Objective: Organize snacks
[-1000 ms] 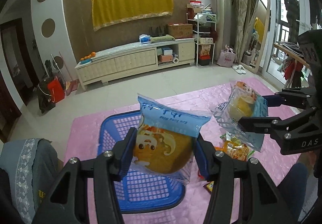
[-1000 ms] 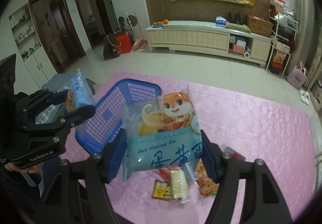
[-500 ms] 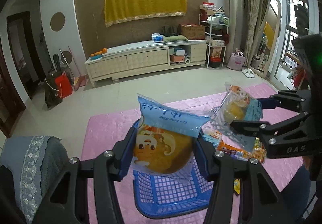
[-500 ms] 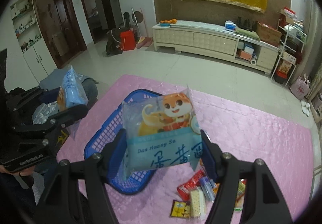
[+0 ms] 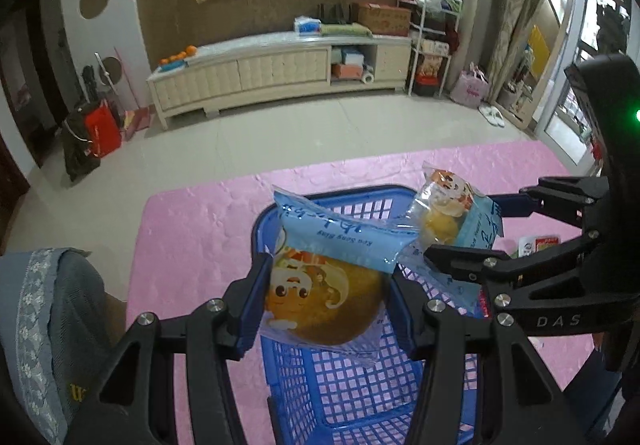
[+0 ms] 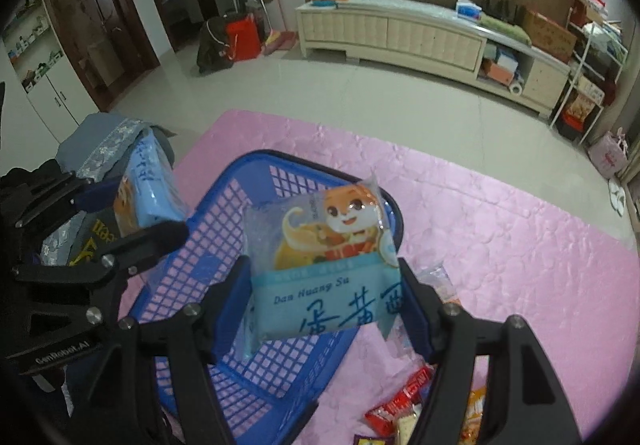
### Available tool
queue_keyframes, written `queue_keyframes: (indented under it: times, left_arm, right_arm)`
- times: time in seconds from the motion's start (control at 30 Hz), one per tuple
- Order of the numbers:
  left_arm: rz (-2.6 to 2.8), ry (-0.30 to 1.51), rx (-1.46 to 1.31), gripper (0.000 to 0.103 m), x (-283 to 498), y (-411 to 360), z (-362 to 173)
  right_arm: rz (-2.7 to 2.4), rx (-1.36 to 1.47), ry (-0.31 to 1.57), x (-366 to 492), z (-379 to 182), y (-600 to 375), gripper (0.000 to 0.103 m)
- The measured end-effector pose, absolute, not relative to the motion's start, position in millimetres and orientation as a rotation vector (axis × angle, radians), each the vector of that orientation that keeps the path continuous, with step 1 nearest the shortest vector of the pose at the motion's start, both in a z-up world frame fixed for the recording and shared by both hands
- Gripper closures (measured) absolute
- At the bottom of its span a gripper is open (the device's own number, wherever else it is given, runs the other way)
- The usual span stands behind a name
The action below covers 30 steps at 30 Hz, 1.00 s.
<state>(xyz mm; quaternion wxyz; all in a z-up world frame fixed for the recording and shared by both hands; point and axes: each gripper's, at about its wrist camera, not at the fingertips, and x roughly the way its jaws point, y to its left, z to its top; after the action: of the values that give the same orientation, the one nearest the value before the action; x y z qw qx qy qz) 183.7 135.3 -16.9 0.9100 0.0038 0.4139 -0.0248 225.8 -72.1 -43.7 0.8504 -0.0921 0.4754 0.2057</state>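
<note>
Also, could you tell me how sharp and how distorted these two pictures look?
Left wrist view: strong fisheye bend, dark corners, held pastry pack sharp, basket clear. Right wrist view: same bend, cabinet curved, printed pack readable, far room softer.

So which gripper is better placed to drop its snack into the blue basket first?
Probably the left gripper: its pastry packet hangs right over the open blue basket. The right gripper holds its packet nearer the basket's rim, beside loose snacks.

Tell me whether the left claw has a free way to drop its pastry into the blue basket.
Probably yes: the left claw holds its pastry packet above the open blue basket, whose visible floor is bare.
</note>
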Motion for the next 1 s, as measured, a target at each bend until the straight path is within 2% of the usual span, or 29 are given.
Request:
queue_keyframes:
  times: [0.47,0.5,0.57,0.63,0.7,0.8,1.0]
  left_arm:
    - [-0.072,0.897,-0.015,0.051,210.7,152.5,-33.4]
    - [-0.066,0.896,-0.018,0.05,211.2,152.8,-32.6]
    - [-0.035,0.888,-0.013,0.04,210.9,154.3,-30.1]
    - [-0.03,0.886,-0.022,0.036,210.1,156.9,-27.4]
    - [-0.047,0.882,-0.038,0.029,205.7,158.8,-25.3]
    - [-0.06,0.867,-0.032,0.028,196.2,154.2,-21.3]
    - [-0.077,0.851,-0.009,0.028,179.0,134.7,-9.7]
  right_arm:
    - [0.429,-0.255,0.998,244.7,-48.9,-59.3,0.029]
    - [0.427,-0.258,0.997,245.4,-48.6,-58.0,0.029]
    - [0.413,-0.264,0.986,245.7,-45.8,-56.9,0.027]
    - [0.388,-0.27,0.971,245.5,-43.0,-58.6,0.02]
    - [0.368,-0.265,0.954,243.7,-38.2,-63.2,0.016]
    - [0.344,-0.236,0.938,237.8,-30.8,-73.3,0.012]
    - [0.323,-0.181,0.944,220.5,-19.9,-94.3,0.011]
